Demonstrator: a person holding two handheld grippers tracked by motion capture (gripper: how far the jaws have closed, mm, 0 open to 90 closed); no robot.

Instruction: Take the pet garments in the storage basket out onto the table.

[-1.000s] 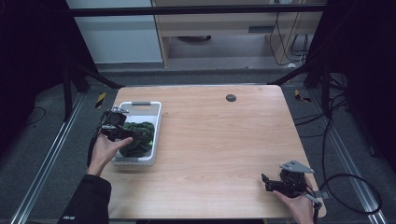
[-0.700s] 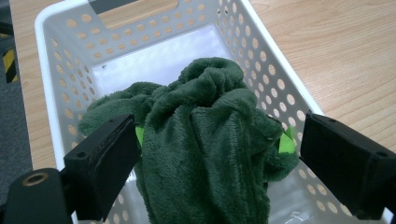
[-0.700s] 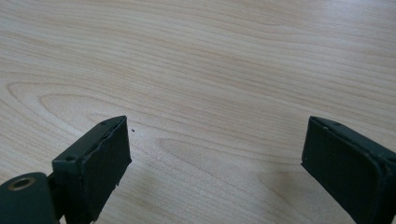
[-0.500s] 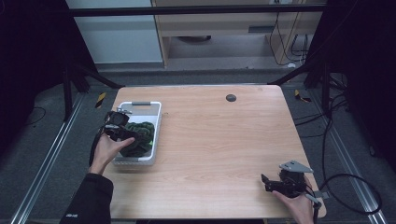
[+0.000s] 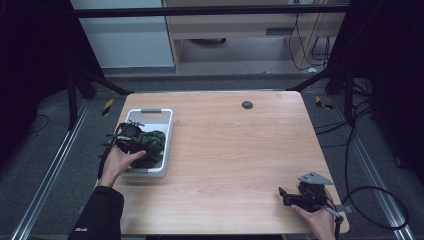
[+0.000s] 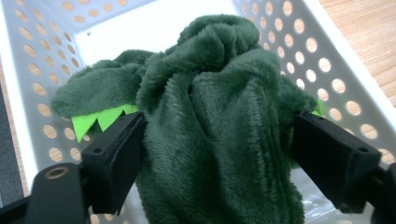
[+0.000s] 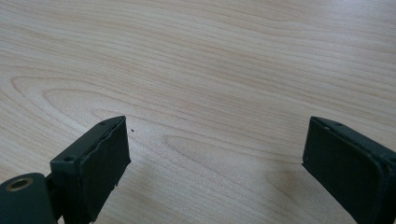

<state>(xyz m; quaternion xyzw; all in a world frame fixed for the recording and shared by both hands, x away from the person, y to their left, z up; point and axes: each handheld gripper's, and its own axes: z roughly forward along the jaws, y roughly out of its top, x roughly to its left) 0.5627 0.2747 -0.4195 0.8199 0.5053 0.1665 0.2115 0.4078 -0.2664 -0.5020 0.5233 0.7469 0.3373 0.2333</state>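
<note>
One white perforated basket (image 5: 165, 125) at nine o'clock holds one green plush toy (image 6: 219, 130); one black disc (image 5: 247, 104) at twelve.

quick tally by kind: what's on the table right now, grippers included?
White perforated basket: 1
Dark green plush toy, inside the basket: 1
Black round disc near the table's far edge: 1
Handheld grippers: 2, left gripper and right gripper
Total: 5

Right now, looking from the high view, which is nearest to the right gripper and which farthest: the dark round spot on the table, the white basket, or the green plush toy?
From the right gripper, at the table's near right corner:
1. Dark round spot, far edge, centre.
2. Green plush toy, in the basket at left.
3. White basket, left edge; too close to the toy to rank firmly.
</note>
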